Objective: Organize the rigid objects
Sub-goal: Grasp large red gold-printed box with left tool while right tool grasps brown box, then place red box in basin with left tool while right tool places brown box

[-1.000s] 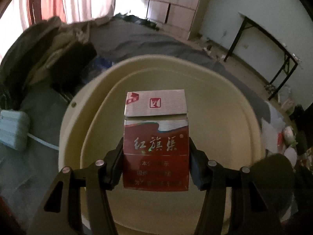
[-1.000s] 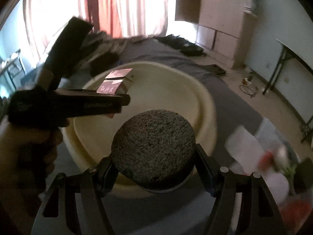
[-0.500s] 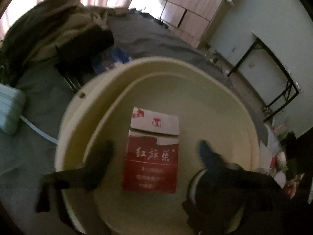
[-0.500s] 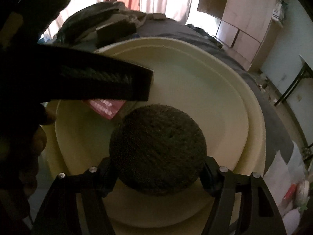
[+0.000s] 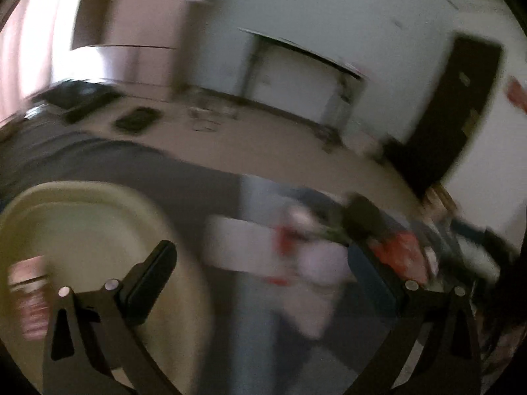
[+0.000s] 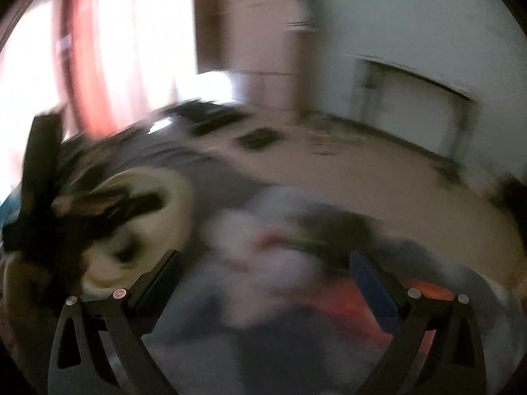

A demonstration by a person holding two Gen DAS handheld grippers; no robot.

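Observation:
Both views are motion-blurred. My left gripper (image 5: 263,270) is open and empty. The cream basin (image 5: 138,204) sits at its lower left with the red cigarette pack (image 5: 29,296) lying inside. My right gripper (image 6: 265,270) is open and empty. The basin (image 6: 179,194) is at its left, partly hidden by the other gripper (image 6: 42,217) and a hand. The dark round puck is not clearly visible. A blurred pile of white, red and dark items (image 5: 313,247) lies ahead of both grippers and also shows in the right wrist view (image 6: 273,263).
The basin and pile rest on a grey bed cover (image 5: 184,171). Beyond lie the floor (image 5: 263,138) with dark items, a black-legged table (image 5: 296,75) by the wall, a wooden wardrobe (image 6: 250,23) and red curtains (image 6: 92,49).
Both grippers opened and let go: the cigarette pack and the dark puck were left at the basin. Both grippers then swung right toward the pile.

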